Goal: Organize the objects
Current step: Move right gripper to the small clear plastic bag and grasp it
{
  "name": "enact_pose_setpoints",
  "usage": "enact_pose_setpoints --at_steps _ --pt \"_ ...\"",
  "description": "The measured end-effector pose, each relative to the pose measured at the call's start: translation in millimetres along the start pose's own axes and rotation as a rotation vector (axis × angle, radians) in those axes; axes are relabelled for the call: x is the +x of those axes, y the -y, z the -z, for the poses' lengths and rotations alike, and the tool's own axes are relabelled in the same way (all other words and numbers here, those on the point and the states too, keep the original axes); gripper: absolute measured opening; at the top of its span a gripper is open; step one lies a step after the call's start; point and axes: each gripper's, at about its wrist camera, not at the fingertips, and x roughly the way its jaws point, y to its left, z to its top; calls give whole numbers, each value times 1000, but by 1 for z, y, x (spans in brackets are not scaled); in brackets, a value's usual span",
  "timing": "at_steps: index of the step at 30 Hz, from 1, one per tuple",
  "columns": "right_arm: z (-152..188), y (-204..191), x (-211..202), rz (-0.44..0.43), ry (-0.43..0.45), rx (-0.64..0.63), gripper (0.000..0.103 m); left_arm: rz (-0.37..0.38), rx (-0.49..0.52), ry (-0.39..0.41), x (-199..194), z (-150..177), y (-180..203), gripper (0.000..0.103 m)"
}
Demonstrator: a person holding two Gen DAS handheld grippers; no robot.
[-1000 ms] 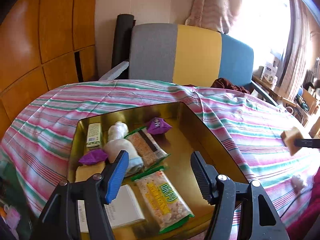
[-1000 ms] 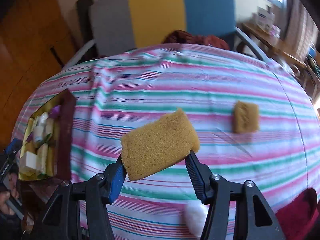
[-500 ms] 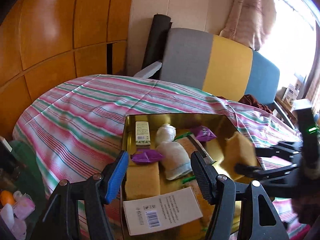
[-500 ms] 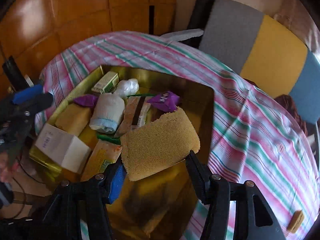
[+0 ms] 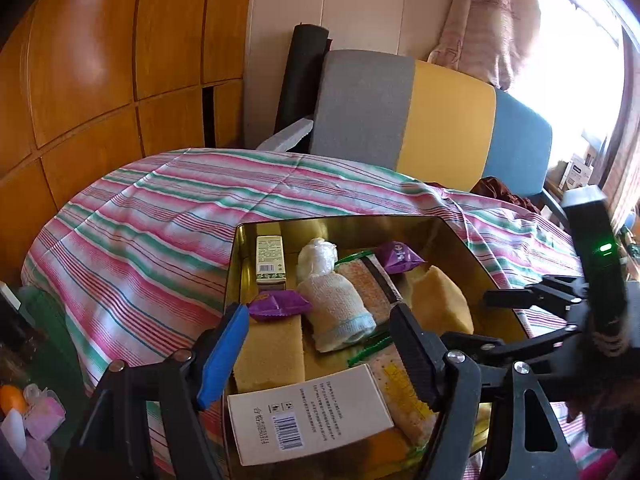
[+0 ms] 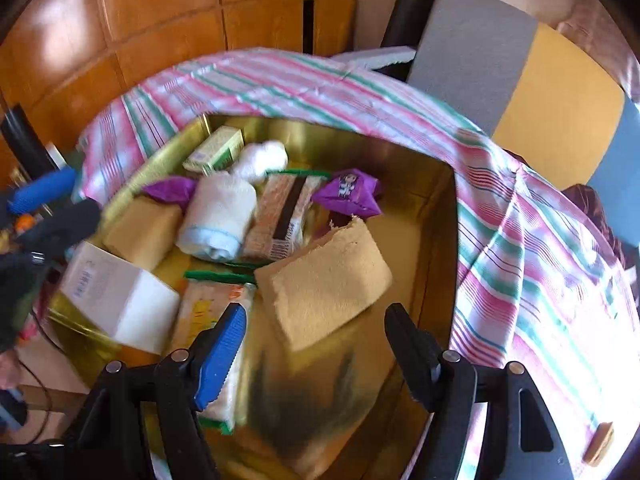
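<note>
Two porous tan sponges lie in a glossy gold tin (image 6: 436, 240); right gripper (image 6: 316, 344) fingers opening, spongy slab (image 6: 324, 280) at twelve o'clock, blurred; left gripper (image 5: 320, 344) fingers opening, empty.

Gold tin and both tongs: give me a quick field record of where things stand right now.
container: gold metal tin on the striped pink and green tablecloth
just placed: tan sponge block, lying in the tin, clear of the pads
right tongs: jaws opening, nothing gripped
left tongs: jaws opening, empty, over the tin's near end
also in tin: second tan sponge, rolled white cloth, white carton, purple wrappers, snack packs
left outside: small tan sponge on the cloth
</note>
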Motion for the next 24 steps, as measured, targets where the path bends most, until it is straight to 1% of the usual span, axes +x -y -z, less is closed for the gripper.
enact_pose_setpoints --at_steps 4,8,10,13,17,24 --pt "12 13 -24 -18 44 62 73 15 12 5 -4 -1 8 75" --pt "31 35 -42 -9 60 137 73 37 35 10 -9 -2 20 75" --pt "44 50 -51 14 56 181 73 50 52 13 -11 -2 27 75" --pt "70 77 -70 57 55 251 73 73 84 12 -13 -2 40 75" --pt "114 114 -104 138 33 345 73 109 130 10 -14 -3 60 76" --pt "185 175 -146 294 -93 452 74 203 242 -4 -11 -1 112 78"
